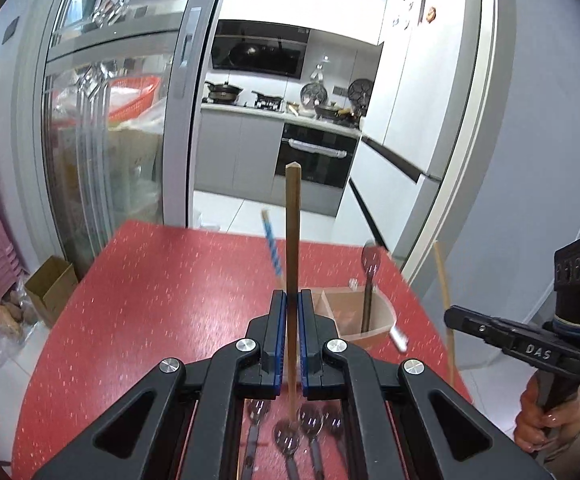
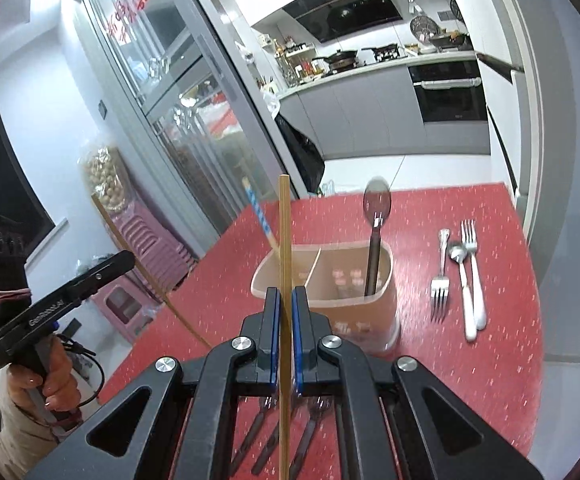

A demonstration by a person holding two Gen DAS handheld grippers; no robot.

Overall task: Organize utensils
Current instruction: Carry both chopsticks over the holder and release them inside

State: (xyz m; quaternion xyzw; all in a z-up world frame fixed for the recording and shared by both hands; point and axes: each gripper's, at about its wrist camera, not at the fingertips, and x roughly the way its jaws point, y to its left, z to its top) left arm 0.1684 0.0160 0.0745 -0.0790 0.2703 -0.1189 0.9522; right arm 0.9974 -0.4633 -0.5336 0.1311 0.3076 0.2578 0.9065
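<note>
My left gripper [image 1: 292, 300] is shut on a dark brown chopstick [image 1: 292, 220] that stands upright above the red table [image 1: 149, 300]. My right gripper [image 2: 285, 296] is shut on a pale bamboo chopstick [image 2: 283, 232], also upright. A beige two-compartment holder [image 2: 366, 312] stands just beyond the right gripper, and to the right of the left one [image 1: 370, 332]. A dark spoon [image 2: 377, 204] stands in its right compartment and a blue-and-white patterned stick [image 2: 259, 216] leans in its left. Each view shows the other gripper at its edge [image 1: 450, 314] [image 2: 129, 258].
Two forks and a white-handled spoon [image 2: 466, 280] lie on the table right of the holder. Dark spoons [image 1: 290, 436] and dark forks [image 2: 265, 428] lie beneath the grippers. A glass sliding door [image 1: 109, 140], stacked pink stools [image 2: 149, 248] and a cardboard box [image 1: 49, 288] stand left of the table.
</note>
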